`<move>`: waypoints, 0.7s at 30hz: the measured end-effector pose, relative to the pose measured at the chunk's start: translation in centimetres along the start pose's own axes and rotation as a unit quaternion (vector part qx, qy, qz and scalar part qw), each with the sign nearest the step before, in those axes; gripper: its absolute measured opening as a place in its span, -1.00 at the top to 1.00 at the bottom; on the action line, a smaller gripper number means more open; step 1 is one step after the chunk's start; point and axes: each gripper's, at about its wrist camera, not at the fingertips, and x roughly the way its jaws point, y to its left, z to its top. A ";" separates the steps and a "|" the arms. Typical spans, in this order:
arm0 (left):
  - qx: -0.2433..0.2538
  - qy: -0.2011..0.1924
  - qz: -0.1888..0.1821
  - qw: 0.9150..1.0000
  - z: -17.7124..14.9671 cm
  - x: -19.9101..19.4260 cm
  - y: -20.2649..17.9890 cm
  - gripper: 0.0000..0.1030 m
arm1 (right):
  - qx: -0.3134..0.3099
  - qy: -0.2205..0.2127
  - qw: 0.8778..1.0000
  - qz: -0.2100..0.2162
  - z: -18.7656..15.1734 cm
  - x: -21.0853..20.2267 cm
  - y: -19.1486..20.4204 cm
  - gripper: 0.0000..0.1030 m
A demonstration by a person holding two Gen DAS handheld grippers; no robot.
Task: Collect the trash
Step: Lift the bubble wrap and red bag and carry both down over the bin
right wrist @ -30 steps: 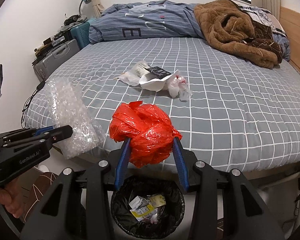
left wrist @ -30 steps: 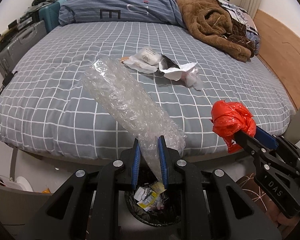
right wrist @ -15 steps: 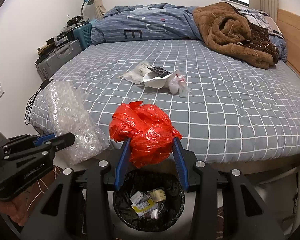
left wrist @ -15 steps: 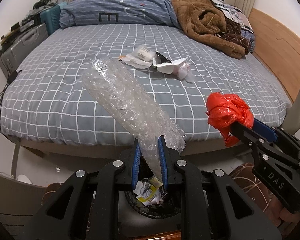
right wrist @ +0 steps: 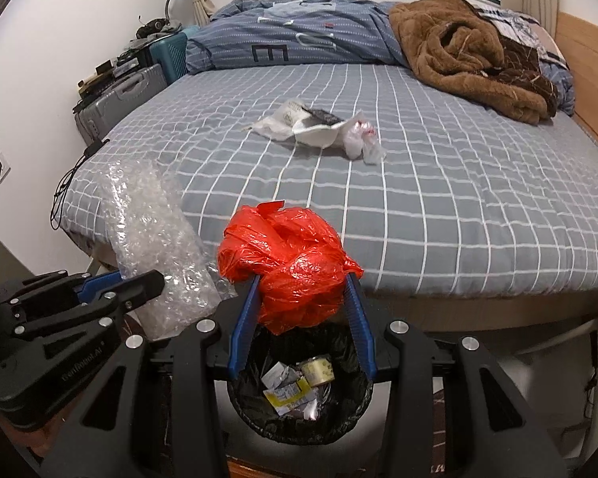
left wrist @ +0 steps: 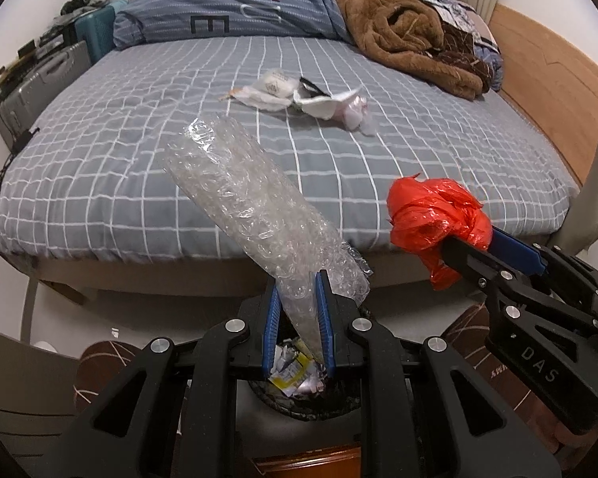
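Note:
My left gripper (left wrist: 297, 279) is shut on a long piece of clear bubble wrap (left wrist: 251, 207), which sticks up and to the left; it also shows in the right wrist view (right wrist: 151, 239). My right gripper (right wrist: 301, 279) is shut on a crumpled red plastic bag (right wrist: 291, 263), seen from the side in the left wrist view (left wrist: 434, 219). Both are held above a black-lined trash bin (right wrist: 351, 410) with paper scraps inside, standing on the floor at the bed's foot. A pile of white wrappers and plastic (right wrist: 319, 131) lies mid-bed.
The bed (right wrist: 458, 199) has a grey checked sheet, with a brown blanket (right wrist: 466, 51) and blue duvet (right wrist: 291, 40) at the far end. Suitcases (right wrist: 115, 99) stand by the left wall. A wooden headboard panel (left wrist: 554, 79) runs along the right.
Both grippers have pulled back from the bed and risen a little, still holding their loads over the bin. Grips are unchanged.

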 end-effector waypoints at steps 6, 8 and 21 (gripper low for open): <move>-0.005 0.018 -0.004 1.000 -1.4 2.0 0.4 0.67 | 0.012 0.023 1.000 0.003 -1.5 1.6 -0.5 0.21; -0.007 0.022 -0.004 1.000 -1.8 2.5 0.7 0.67 | 0.018 0.031 0.999 0.004 -2.0 2.2 -0.8 0.21; -0.010 0.055 0.001 0.998 -4.5 6.6 1.4 0.67 | 0.022 0.071 0.997 -0.008 -5.1 6.2 -1.6 0.21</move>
